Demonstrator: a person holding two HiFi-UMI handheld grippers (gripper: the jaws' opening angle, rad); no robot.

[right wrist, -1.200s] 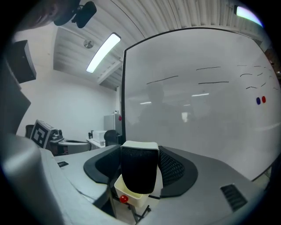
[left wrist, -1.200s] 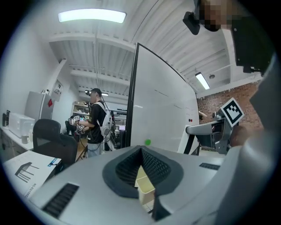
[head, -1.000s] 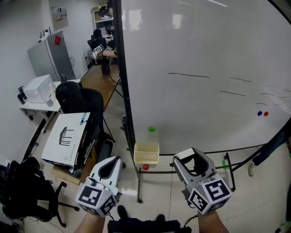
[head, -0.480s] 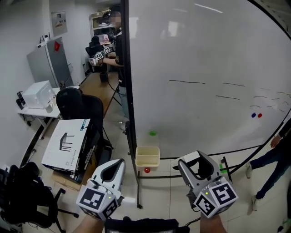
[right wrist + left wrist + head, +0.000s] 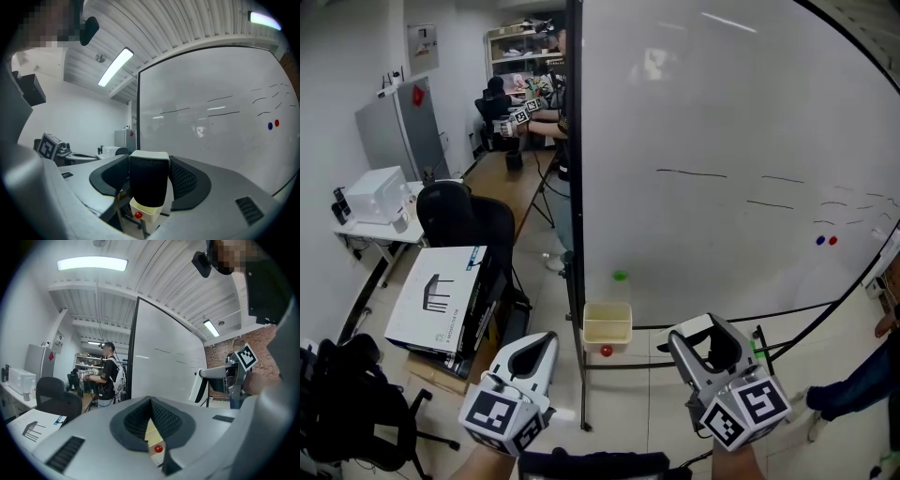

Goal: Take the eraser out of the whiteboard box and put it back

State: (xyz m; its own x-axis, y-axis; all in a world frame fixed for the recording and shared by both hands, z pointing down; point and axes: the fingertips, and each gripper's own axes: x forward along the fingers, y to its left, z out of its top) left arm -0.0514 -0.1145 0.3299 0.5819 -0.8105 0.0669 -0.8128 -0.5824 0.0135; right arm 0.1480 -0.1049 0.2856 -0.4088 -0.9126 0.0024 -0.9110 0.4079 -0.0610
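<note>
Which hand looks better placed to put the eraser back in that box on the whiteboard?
Right. The right hand-held gripper is clamped on the eraser and points toward the box; the left hand-held gripper is shut and empty.

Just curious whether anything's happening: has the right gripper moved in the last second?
No, hardly: the right gripper, shut on the eraser, sits just as far right of and below the yellow box.
</note>
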